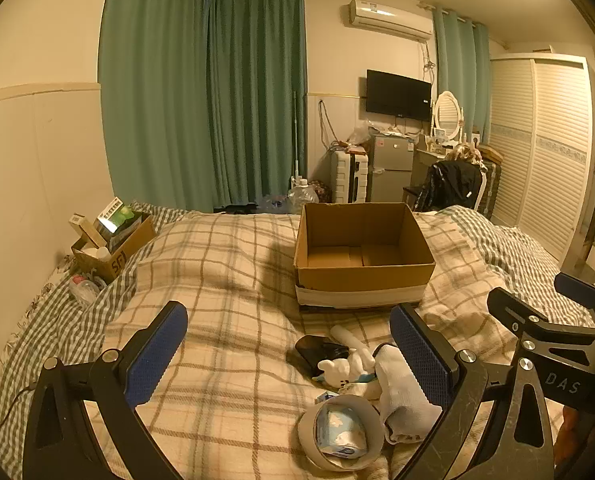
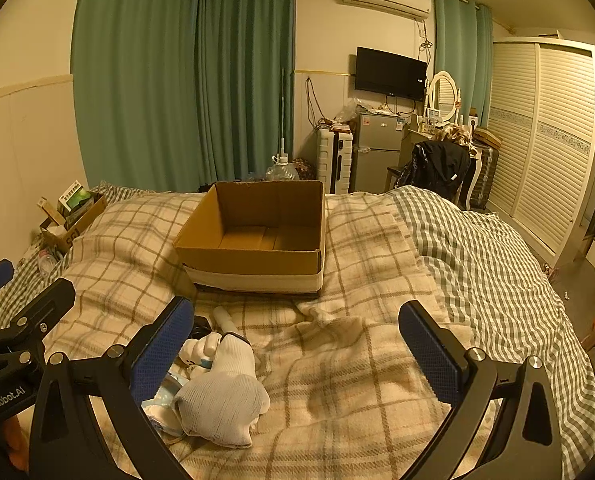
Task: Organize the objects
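Note:
An open, empty cardboard box point(image 1: 363, 254) point(image 2: 257, 240) stands on the plaid blanket ahead of both grippers. A small pile lies in front of it: a white sock point(image 1: 403, 396) point(image 2: 221, 396), a white bear figurine point(image 1: 347, 372) point(image 2: 199, 350), a black object point(image 1: 317, 350), a white tube point(image 1: 347, 338) point(image 2: 223, 316) and a tape roll with a blue-white packet inside point(image 1: 339, 434). My left gripper point(image 1: 287, 356) is open, just above the pile. My right gripper point(image 2: 297, 354) is open and empty over bare blanket, the pile by its left finger.
A second cardboard box point(image 1: 111, 240) point(image 2: 71, 218) full of items sits at the bed's far left by the wall, a plastic bottle point(image 1: 83, 288) beside it. A green checked quilt point(image 2: 477, 264) covers the bed's right side. A wardrobe point(image 2: 545, 140), fridge and chair stand beyond.

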